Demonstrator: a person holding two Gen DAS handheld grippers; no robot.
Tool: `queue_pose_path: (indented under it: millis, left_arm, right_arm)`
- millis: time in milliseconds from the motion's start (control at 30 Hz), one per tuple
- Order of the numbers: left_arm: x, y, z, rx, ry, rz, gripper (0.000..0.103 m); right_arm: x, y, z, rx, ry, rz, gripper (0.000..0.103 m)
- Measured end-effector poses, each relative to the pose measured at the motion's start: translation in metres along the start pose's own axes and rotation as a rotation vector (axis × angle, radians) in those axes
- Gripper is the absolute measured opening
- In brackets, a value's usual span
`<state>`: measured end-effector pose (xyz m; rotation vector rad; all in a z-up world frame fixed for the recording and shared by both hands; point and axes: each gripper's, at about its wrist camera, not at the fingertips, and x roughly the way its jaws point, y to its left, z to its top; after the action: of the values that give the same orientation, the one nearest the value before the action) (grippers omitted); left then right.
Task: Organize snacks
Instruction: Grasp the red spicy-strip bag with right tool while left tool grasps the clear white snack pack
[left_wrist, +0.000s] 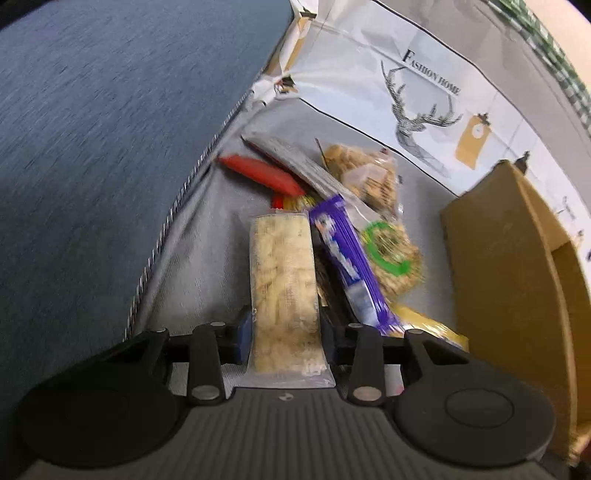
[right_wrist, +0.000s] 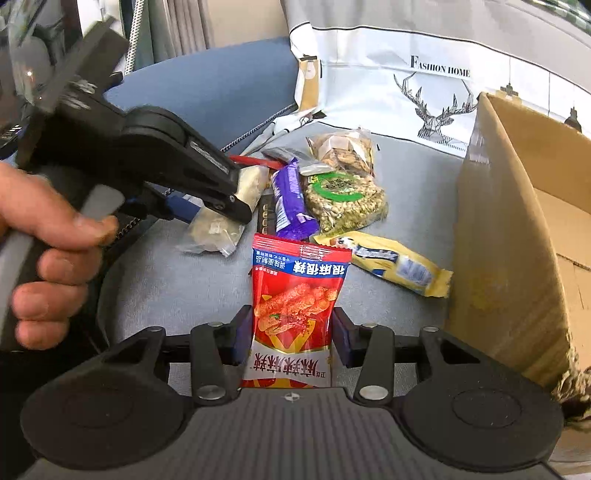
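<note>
**Two grippers, each with one snack**

The left gripper (left_wrist: 284, 332) is closed on a clear pack of pale crackers (left_wrist: 282, 280), held over the grey cushion (left_wrist: 207, 258). In the middle lie a purple bar (right_wrist: 290, 197), a green-label bag (right_wrist: 343, 199) and a yellow packet (right_wrist: 391, 264). The right gripper (right_wrist: 293, 332) is closed on a red spicy-strip packet (right_wrist: 295, 310). The cardboard box (right_wrist: 509, 236) stands at the far right.

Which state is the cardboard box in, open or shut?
Open. In the right wrist view the cardboard box has its top unsealed and the bare inner wall shows; what it holds is out of view, cannot tell.
</note>
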<state>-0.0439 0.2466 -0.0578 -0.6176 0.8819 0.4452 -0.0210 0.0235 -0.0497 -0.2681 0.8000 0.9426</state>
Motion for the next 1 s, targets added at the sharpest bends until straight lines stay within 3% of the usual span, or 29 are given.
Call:
queue_pose_path:
  millis: [167, 400, 633, 767, 900, 967, 1000]
  left_arm:
    - [-0.014, 0.006, -0.012, -0.039, 0.046, -0.035, 0.041]
    - [-0.008, 0.000, -0.019, -0.008, 0.110, 0.001, 0.042]
    - [0.001, -0.002, -0.019, 0.007, 0.136, 0.039, 0.052]
    - [0.004, -0.008, -0.020, 0.040, 0.144, 0.038, 0.061]
    - [0.007, -0.016, -0.022, 0.085, 0.141, 0.060, 0.064]
    - [0.007, -0.019, -0.023, 0.099, 0.133, 0.077, 0.064]
    - [0.008, -0.020, -0.023, 0.104, 0.131, 0.083, 0.064]
  right_arm:
    - [0.003, -0.002, -0.001, 0.024, 0.018, 0.026, 0.047]
    - [0.011, 0.001, -0.006, 0.017, 0.074, 0.044, 0.051]
    - [0.011, -0.002, -0.009, 0.020, 0.094, 0.025, 0.066]
    - [0.013, -0.004, -0.011, 0.022, 0.114, 0.027, 0.066]
    - [0.013, 0.000, -0.013, -0.011, 0.117, 0.015, 0.064]
    - [0.013, 0.001, -0.014, -0.027, 0.114, -0.001, 0.052]
    - [0.012, 0.001, -0.014, -0.031, 0.111, -0.009, 0.052]
